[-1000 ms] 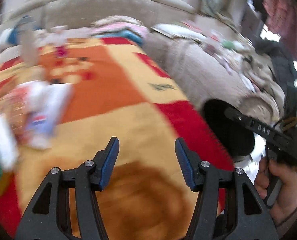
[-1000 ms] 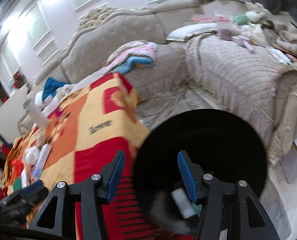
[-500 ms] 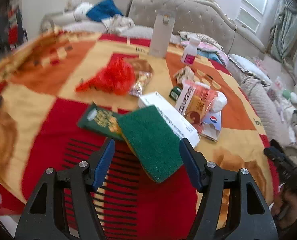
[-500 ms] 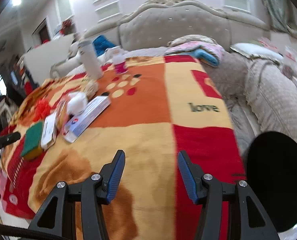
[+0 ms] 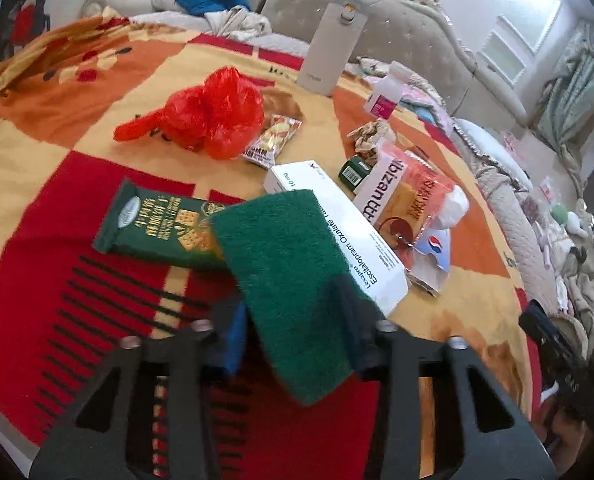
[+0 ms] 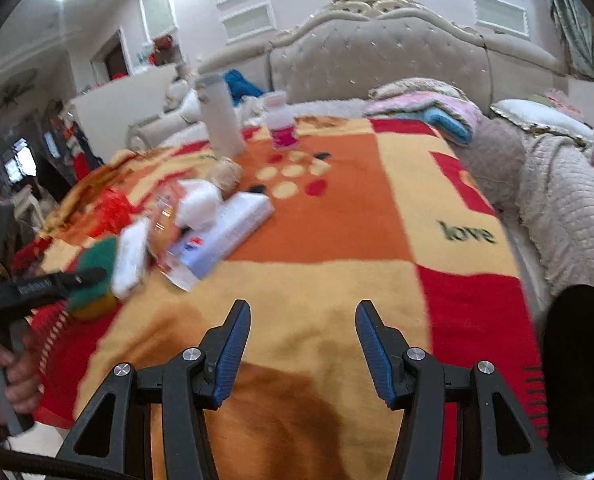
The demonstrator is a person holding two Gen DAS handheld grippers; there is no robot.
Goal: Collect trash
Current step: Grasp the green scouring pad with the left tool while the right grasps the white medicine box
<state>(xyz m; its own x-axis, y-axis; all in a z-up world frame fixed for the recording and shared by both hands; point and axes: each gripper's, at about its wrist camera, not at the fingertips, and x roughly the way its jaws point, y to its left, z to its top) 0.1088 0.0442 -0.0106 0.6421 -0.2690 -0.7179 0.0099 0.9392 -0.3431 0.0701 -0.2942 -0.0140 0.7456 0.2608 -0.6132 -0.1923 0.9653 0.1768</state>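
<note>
Left wrist view: close, looking steeply down past its own hand-held gripper (image 5: 293,312) at the litter pile on the blanket-covered table (image 5: 57,240); sofa at 1 o'clock.
Right wrist view: farther back, tilted down across bare blanket; pile at 10 o'clock.
Shared: green sponge (image 5: 285,264) (image 6: 97,258), white box (image 5: 353,236), sofa (image 6: 377,48).

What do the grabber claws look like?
Each one is a black plastic frame with triangle-shaped holes and shiny silver bolts. The right gripper has two fingers lined with ribbed blue pads. The left gripper has the same black frame and blue pads, though it looks blurry. Seen from the side, it has a black handle with small white lettering.
</note>
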